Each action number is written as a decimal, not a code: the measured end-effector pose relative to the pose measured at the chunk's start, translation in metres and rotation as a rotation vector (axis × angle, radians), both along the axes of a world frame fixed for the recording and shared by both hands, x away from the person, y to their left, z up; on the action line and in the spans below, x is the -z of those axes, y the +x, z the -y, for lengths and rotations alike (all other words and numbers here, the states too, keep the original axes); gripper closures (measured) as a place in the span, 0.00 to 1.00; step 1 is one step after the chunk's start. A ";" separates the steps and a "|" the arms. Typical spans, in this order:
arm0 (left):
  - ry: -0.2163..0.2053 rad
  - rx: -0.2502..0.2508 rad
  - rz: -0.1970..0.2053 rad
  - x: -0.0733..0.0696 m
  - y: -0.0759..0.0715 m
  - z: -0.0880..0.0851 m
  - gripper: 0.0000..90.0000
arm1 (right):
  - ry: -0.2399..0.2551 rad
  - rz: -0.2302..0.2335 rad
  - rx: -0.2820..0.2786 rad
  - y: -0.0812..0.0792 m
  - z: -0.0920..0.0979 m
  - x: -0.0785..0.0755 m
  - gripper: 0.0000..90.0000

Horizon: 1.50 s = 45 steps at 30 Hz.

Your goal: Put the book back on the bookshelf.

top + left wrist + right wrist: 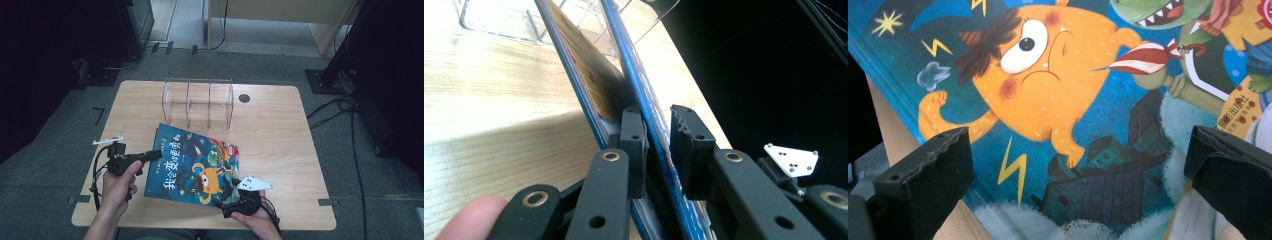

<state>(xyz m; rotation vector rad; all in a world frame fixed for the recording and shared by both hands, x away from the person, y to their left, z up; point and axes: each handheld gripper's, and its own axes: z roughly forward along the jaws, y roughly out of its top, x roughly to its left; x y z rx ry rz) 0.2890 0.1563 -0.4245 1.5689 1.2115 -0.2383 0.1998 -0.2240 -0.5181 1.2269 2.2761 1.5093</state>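
High view first: a picture book (192,165) with a dark blue cover lies on the wooden table (280,150), skewed, its far corner near the clear 3-slot rack (198,103) that stands just behind it. The left gripper (156,153) comes in at the book's left edge, the person's left hand (119,187) wrapped round its body. The right gripper (235,184) sits at the near right corner of the book under its white plate.

Over to the left gripper view: the 2 jaws stand close together with the blue cover between them. The left-hand pad lies flat against the cover; a thin gap seems to remain at the ridged pad on the other side, so the pinch looks light. The book's edge is tilted up off the table, a shadow beneath it. It reads as a thin, light paperback that will sag and flex from a 1-edge hold, and the glossy cover may slide, so a bite deep in from the edge, near the spine, looks safest.

Right gripper view now: jaws spread wide, the orange monster on the cover showing between them, neither pad pressing on the book. A supporting hold on the opposite edge would probably stop the droop
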 end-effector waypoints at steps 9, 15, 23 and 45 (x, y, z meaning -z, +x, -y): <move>0.041 -0.012 0.040 -0.012 -0.004 0.003 0.86 | -0.010 -0.004 -0.022 -0.005 -0.006 -0.002 0.00; 0.051 -0.023 0.051 -0.018 -0.005 0.003 0.85 | -0.002 -0.029 -0.026 -0.004 -0.012 -0.003 0.00; 0.030 -0.070 0.039 -0.014 -0.003 -0.009 0.89 | -0.012 -0.041 -0.024 0.004 -0.026 -0.005 0.00; -0.030 -0.098 0.001 -0.004 0.000 -0.015 0.90 | -0.148 0.069 -0.030 -0.019 -0.036 -0.002 0.00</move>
